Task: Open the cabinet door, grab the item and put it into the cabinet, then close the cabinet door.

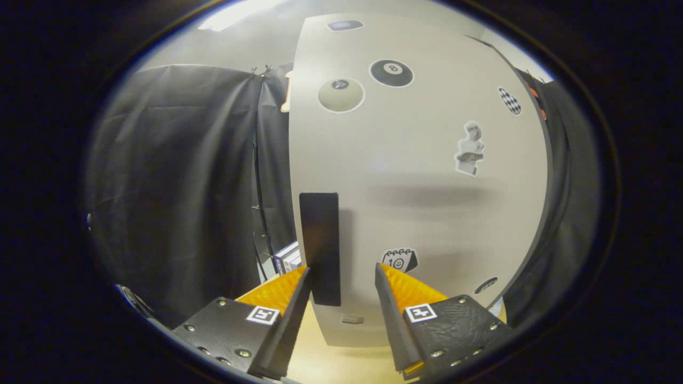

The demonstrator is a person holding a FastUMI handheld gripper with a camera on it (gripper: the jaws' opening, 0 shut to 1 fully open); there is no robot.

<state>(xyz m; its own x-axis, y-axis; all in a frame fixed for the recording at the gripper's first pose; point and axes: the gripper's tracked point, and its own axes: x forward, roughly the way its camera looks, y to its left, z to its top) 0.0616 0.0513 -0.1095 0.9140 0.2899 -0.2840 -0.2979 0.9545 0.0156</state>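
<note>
Black handle (319, 248) on the shut cabinet door (427, 176) sits just ahead of the left finger; gripper (342, 280) spread wide, holding nothing (item not identified); closing off-centre could miss it.

Cabinet door (427, 213) smooth matt; handle (319, 248) matt; tabletop (331, 365) wood.

The fisheye camera is riding on the hand-held gripper (341, 277), looking forward, close against the white sticker-covered cabinet door (427, 186)
</note>
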